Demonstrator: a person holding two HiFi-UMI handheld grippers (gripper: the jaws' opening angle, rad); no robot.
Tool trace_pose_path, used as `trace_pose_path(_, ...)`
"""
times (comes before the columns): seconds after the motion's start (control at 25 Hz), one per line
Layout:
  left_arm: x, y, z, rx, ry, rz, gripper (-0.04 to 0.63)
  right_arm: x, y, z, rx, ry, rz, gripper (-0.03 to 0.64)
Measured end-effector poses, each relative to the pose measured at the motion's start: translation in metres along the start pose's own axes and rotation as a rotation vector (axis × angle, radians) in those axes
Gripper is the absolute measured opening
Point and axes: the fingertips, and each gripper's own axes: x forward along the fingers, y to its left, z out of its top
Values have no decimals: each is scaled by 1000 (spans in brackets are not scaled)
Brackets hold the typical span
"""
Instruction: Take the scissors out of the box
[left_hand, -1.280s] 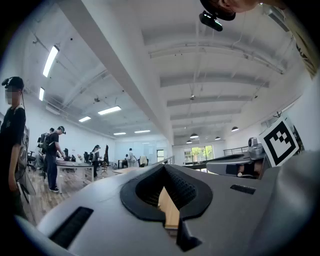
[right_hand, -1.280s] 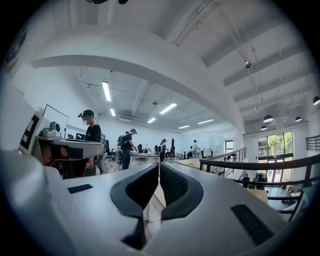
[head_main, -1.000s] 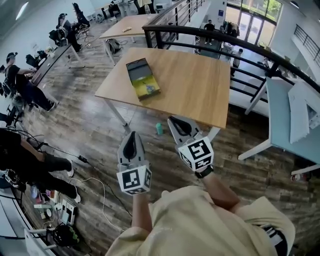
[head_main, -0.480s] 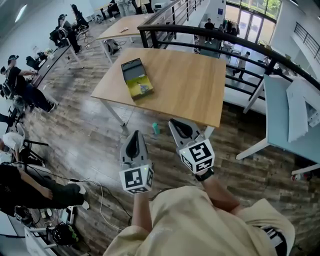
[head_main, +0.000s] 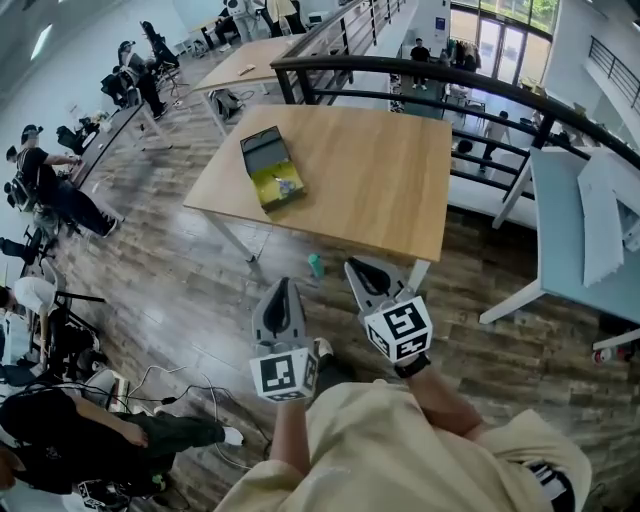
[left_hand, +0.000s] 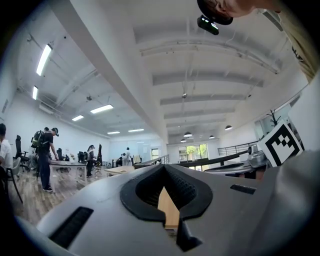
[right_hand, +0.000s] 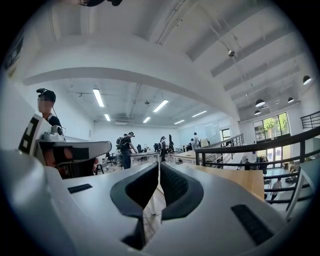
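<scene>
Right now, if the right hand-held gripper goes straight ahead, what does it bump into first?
Probably the wooden table: the right hand-held gripper points at its near edge. It may instead skim just above the top; height is hard to judge.

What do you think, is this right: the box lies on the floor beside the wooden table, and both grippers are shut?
Not quite. The head view shows the box lying on the wooden table, not on the floor beside it. Both the left gripper and the right gripper are indeed shut.
</scene>
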Motion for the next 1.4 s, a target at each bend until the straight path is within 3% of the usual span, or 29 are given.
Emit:
trace_pose_path(0.36, 41, 38, -13, -29, 13, 24, 9, 57, 1, 1, -13, 21, 36, 17)
trace_pose_path(0.68, 105, 113, -22, -63, -4, 51, 9, 154, -1, 10, -50, 31, 70, 17)
trace_pose_path(1.12, 207, 227, -29, -95, -17, 21, 9, 303, -9, 24, -77, 35, 35, 17)
trace_pose_path(1.4, 241, 262, -58, -134, 9, -16, 9, 357, -14, 3, -62, 73, 18, 17)
